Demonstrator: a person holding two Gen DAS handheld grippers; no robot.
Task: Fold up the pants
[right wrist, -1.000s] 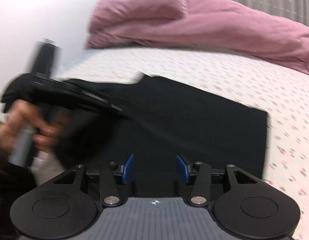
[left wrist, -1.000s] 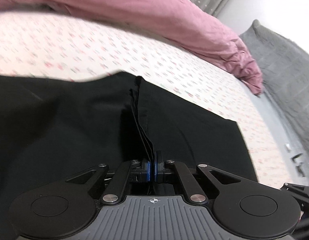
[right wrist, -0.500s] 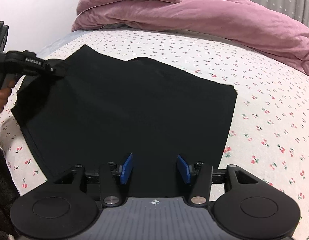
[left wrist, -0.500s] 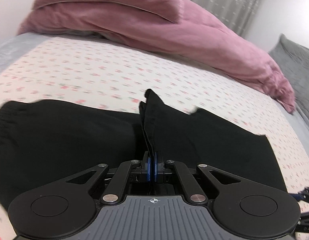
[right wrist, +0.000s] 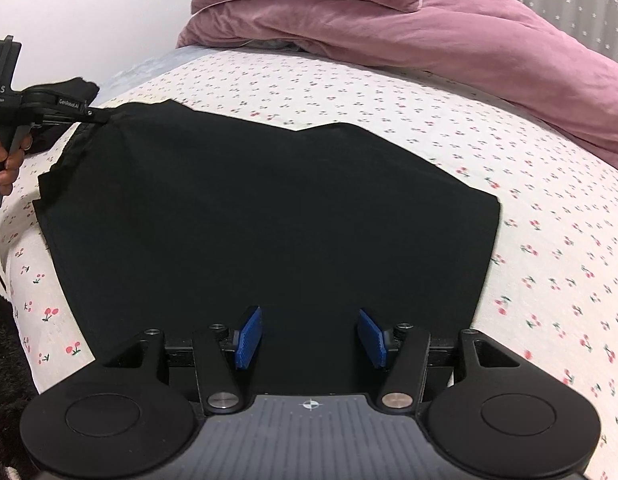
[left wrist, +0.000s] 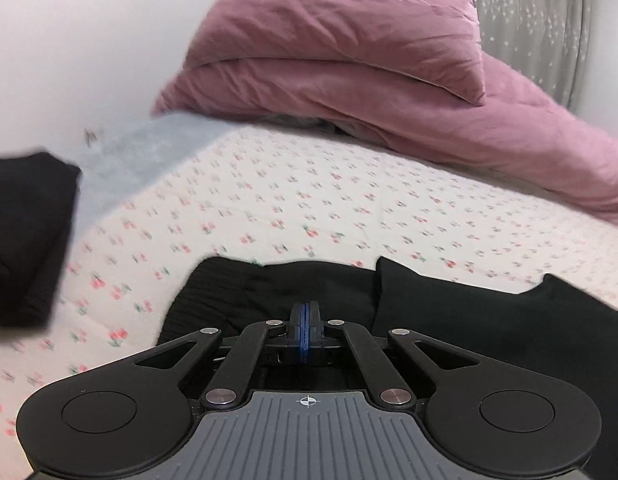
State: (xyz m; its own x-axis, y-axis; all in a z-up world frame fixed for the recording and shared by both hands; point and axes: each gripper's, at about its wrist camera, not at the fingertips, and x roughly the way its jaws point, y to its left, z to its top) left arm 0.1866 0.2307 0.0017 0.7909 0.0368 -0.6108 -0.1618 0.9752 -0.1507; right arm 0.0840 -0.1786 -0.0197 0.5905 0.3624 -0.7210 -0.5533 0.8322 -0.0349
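Black pants lie spread flat on the cherry-print bed sheet. At the far left of the right wrist view, my left gripper pinches the pants' far left corner, and creases run from it. In the left wrist view the left gripper has its blue pads pressed together over the black pants. My right gripper hovers over the pants' near edge, its jaws apart with only flat fabric below. A person's hand holds the left gripper's handle.
A pink duvet and pillow are heaped at the head of the bed. Another black folded garment lies at the left edge. A white wall is behind it, a grey curtain at the back right, and a dark rug below the bed.
My left gripper has carried the pinched edge of the pants leftward and its view has swung towards the wall. The pants now lie flatter. The right gripper's jaws stand slightly wider.
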